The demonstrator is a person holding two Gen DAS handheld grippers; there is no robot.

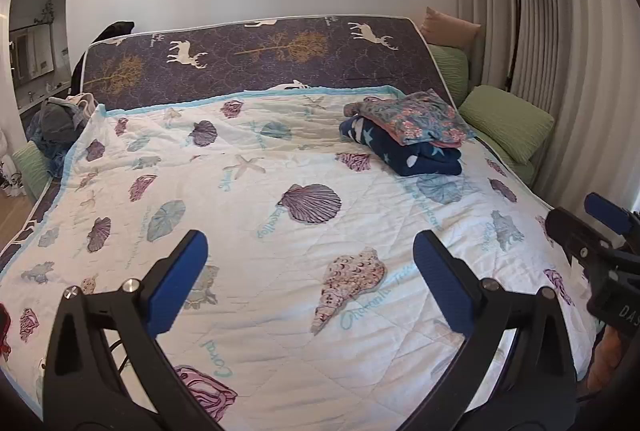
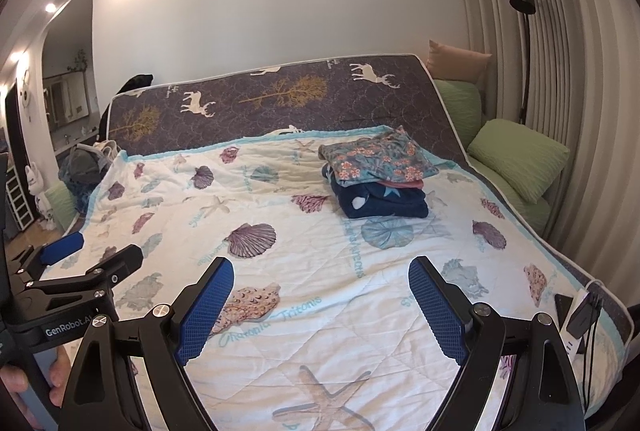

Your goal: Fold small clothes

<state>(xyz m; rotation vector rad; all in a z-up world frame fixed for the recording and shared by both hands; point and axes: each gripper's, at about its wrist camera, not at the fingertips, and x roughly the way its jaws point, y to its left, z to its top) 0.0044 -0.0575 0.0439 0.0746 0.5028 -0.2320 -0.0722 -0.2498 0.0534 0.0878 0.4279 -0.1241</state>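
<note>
A stack of folded clothes lies on the far right of the bed: a floral piece [image 1: 416, 117] [image 2: 380, 159] on top, a pink layer under it, and a navy star-print piece [image 1: 412, 153] [image 2: 380, 201] at the bottom. A heap of unfolded clothes [image 1: 62, 119] [image 2: 86, 163] sits at the bed's far left corner. My left gripper [image 1: 310, 271] is open and empty above the quilt's near part. My right gripper [image 2: 320, 299] is open and empty beside it. The right gripper shows at the right edge of the left wrist view [image 1: 600, 231]; the left one shows at the left of the right wrist view [image 2: 80, 255].
The bed carries a white quilt with shell prints [image 1: 240, 191] [image 2: 280, 251] and a raised dark mattress end with deer print [image 1: 260, 59] [image 2: 280, 99]. Green cushions [image 1: 508, 119] [image 2: 520, 159] lie along the right side. A floor lamp [image 2: 524, 43] and curtains stand at right. Chargers and cables [image 2: 580, 315] lie on the near right corner.
</note>
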